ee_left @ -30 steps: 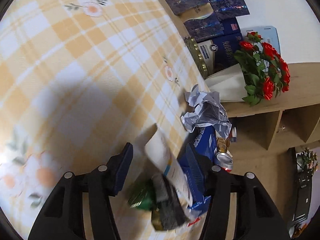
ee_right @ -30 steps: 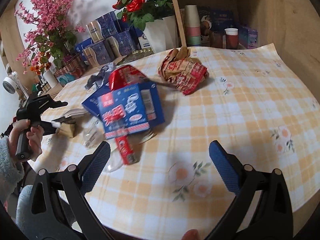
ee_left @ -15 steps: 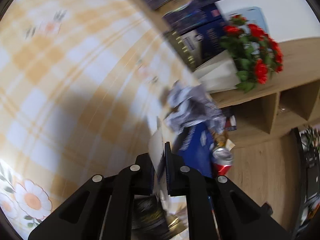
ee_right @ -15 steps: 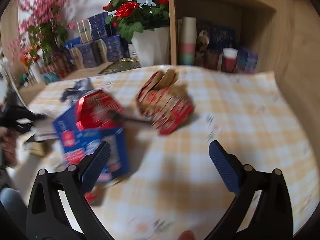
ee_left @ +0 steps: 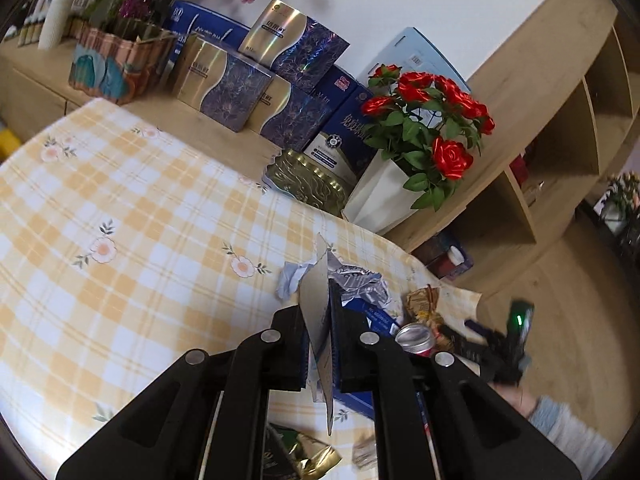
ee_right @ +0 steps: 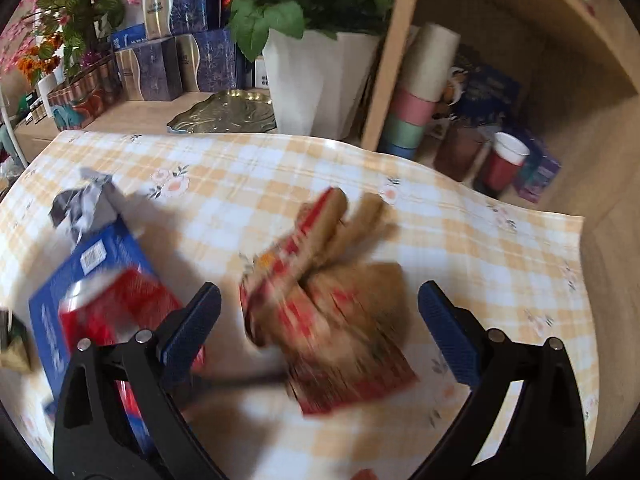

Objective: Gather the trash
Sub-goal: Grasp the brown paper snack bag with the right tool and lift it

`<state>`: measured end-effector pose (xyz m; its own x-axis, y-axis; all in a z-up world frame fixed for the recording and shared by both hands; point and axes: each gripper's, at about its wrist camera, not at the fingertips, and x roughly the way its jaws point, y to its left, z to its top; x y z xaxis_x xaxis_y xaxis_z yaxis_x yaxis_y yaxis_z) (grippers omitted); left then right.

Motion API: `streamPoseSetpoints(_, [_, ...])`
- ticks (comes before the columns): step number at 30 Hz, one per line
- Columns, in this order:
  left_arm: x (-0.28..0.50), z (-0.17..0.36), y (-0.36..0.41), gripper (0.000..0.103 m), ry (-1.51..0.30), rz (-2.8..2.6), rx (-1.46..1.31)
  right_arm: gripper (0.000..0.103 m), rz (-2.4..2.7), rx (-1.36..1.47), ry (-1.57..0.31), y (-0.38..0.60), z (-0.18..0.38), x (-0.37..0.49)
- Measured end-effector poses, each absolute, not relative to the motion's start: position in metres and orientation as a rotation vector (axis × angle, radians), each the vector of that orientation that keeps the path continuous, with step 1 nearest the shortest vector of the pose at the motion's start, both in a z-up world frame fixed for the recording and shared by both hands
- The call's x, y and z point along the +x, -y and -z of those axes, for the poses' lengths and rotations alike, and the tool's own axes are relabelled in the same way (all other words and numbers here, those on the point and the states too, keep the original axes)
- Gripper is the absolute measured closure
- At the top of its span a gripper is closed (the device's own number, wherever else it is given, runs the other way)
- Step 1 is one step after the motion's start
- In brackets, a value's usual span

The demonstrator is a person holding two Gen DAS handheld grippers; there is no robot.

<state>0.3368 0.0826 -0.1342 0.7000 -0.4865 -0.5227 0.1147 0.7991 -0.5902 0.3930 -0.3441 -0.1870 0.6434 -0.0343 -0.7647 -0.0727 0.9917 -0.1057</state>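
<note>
My left gripper is shut on a flat white card wrapper and holds it edge-up above the table. Beyond it lie crumpled silver foil, a blue box and a red can. My right gripper is open, its fingers on either side of a crushed red and tan carton on the checked tablecloth. The blue box, the red can and the foil lie to its left.
A white vase of red roses, a gold dish and stacked blue gift boxes stand on the wooden sideboard behind the table. Cups stand in the shelf. A gold-green wrapper lies below my left gripper.
My left gripper closed on the white wrapper and lifted it, tilting up toward the sideboard. My right gripper moved forward over the red and tan carton, staying open.
</note>
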Motion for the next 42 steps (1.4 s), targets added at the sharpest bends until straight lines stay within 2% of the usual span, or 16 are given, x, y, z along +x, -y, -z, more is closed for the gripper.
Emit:
streamPoseSetpoints(10, [0.333,0.142,-0.088,0.094,-0.744,0.348,-0.494,0.005,0.081,-0.151,-1.064,0.336,0.228,0.456])
streamPoseSetpoints(12, [0.331,0.142,-0.087,0.094,-0.742,0.349,-0.482,0.008,0.082,-0.176,-1.08,0.334,0.229,0.459])
streamPoseSetpoints(13, [0.329,0.141,-0.087,0.094,-0.738,0.351,-0.476,0.016,0.077,-0.183,-1.074,0.333,0.227,0.458])
streamPoseSetpoints(15, [0.327,0.139,-0.086,0.094,-0.731,0.355,-0.472,0.047,0.044,-0.172,-1.05,0.334,0.218,0.454])
streamPoseSetpoints(16, [0.326,0.138,-0.085,0.094,-0.727,0.356,-0.471,0.05,0.054,-0.172,-1.047,0.336,0.215,0.452])
streamPoseSetpoints(21, [0.314,0.125,-0.078,0.094,-0.703,0.373,-0.458,0.054,0.069,-0.15,-0.912,0.355,0.18,0.421])
streamPoseSetpoints(31, [0.27,0.094,-0.052,0.094,-0.674,0.43,-0.405,0.054,0.073,-0.141,-0.742,0.37,0.118,0.332])
streamPoseSetpoints(42, [0.205,0.076,-0.031,0.094,-0.689,0.462,-0.336,0.054,-0.028,-0.12,-0.638,0.352,0.064,0.223])
